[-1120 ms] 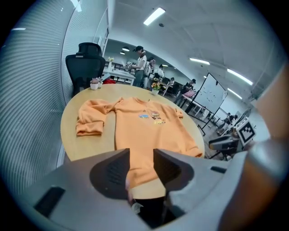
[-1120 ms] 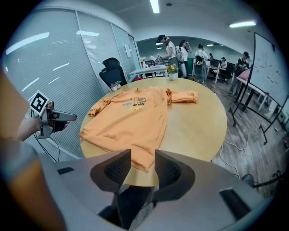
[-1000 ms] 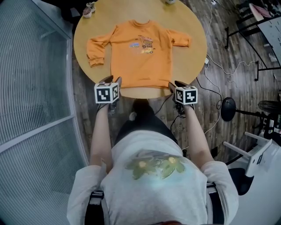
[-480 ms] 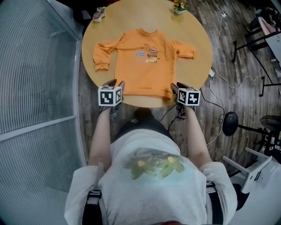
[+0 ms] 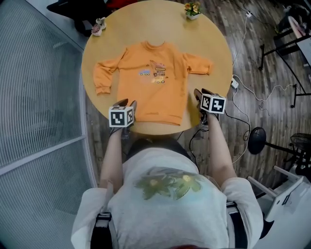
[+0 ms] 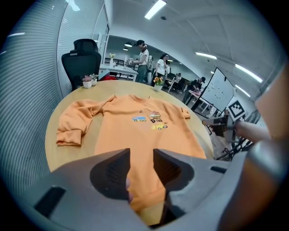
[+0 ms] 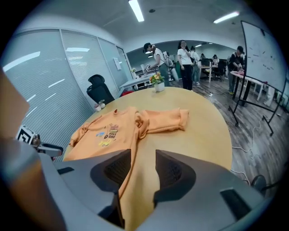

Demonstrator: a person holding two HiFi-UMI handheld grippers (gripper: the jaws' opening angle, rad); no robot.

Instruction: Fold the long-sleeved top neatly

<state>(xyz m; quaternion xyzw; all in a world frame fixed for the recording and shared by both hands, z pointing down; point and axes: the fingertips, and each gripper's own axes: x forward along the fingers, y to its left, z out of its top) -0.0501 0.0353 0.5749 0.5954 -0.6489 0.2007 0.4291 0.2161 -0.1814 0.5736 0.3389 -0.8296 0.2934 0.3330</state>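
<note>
The orange top (image 5: 150, 80) lies flat, print up, on the round counter (image 5: 214, 48); you hold your left claw (image 5: 127, 103) and right claw (image 5: 201, 93) parted, gripping nothing, near its hem corners, likely to pinch them.

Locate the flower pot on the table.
In the head view, the flower pot stands at the table's far edge, right of centre, beyond the top's right-hand sleeve.
</note>
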